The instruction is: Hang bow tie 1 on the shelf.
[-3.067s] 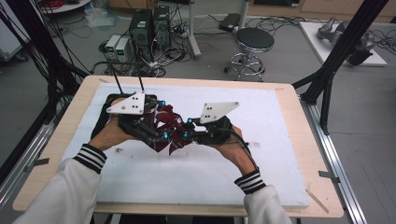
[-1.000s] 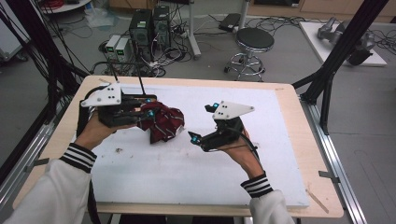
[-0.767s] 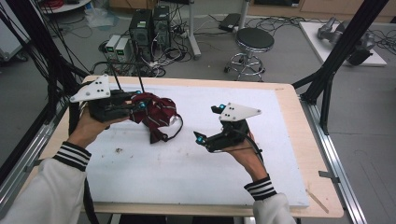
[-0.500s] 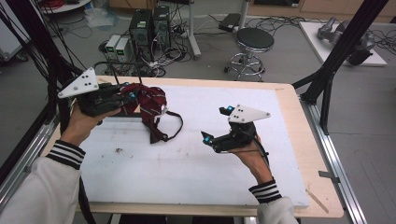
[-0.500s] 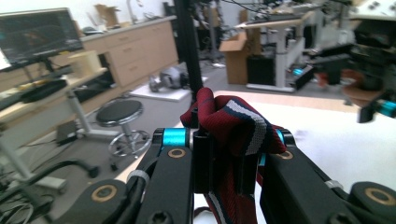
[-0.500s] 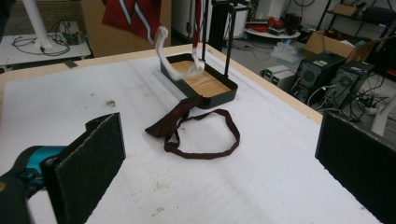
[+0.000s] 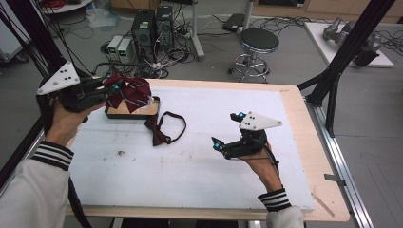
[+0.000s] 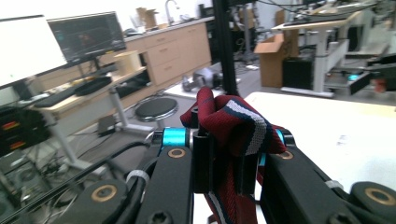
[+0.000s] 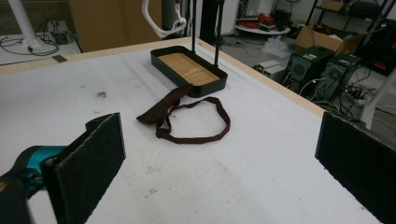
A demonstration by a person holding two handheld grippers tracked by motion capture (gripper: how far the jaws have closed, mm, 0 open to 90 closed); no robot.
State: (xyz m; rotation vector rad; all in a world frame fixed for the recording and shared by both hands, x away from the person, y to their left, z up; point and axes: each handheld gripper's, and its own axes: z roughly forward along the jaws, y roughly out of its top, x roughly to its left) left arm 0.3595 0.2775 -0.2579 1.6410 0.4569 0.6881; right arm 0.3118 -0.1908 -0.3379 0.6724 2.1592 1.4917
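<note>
High view showed a white surface [image 7: 190,161] with pale wooden edges, and a shallow dark tray [image 7: 135,112] with a wood-coloured floor sitting at its far left corner. The bow tie [image 7: 127,91], dark red with thin pale and navy stripes, was bunched and lifted over the tray, pinched in the left gripper [image 7: 108,88], whose jaws were clamped on the cloth. Its thin maroon strap [image 7: 167,127] hung over the tray's near wall and lay in an open loop on the surface just beside the tray. The right gripper [image 7: 227,134] hovered toward the near right of the surface, well apart from the strap, with its jaws wide apart and nothing between them.

Left gripper view had the crumpled cloth covering the jaw tips, so the bow's shape could not be made out. Right gripper view cut off the bow above the tray, and a small buckle on the strap was too small to make out.
</note>
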